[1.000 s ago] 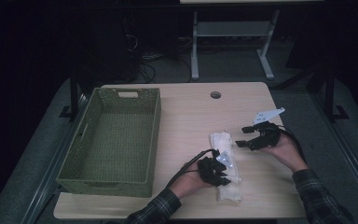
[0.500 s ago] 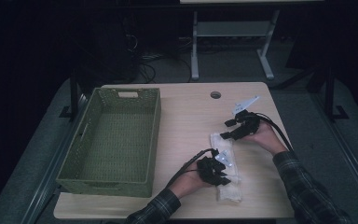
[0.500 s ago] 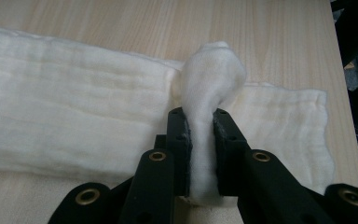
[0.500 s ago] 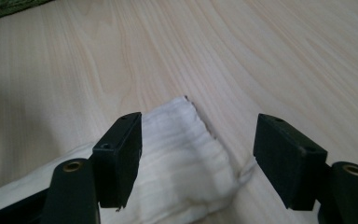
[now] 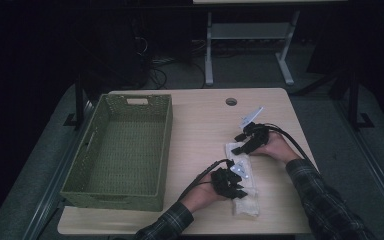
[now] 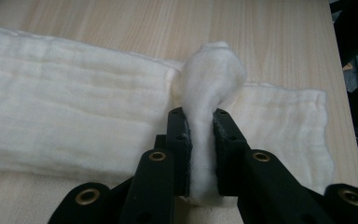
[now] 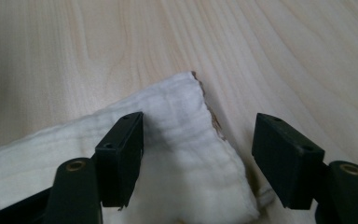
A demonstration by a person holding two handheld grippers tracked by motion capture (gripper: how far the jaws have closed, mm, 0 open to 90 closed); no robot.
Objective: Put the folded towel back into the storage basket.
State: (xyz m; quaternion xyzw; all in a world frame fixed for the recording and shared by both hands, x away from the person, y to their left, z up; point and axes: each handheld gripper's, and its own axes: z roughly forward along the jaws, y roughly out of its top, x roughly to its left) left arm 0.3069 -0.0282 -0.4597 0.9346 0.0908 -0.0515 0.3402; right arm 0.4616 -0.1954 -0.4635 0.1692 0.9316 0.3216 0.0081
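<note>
White cloth lies at the lower centre of the high view, a fold pinched in the left gripper. The right gripper, jaws apart and just closing, straddles a corner; seat it lower before gripping

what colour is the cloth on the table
White or off-white cloth, lightly ribbed; it shows best in the left gripper view.

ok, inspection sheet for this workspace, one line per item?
Surface: light wood table, grommet hole near far edge.
Job's things: folded white cloth lying flat, one fold pinched up.
Clutter: empty green basket at left.
Grippers: left tool shut on the cloth's fold; right tool open over the cloth's corner, jaws just been closing.
Cables: one trails from each tool.
Surroundings: dark floor, white frame legs beyond.
</note>
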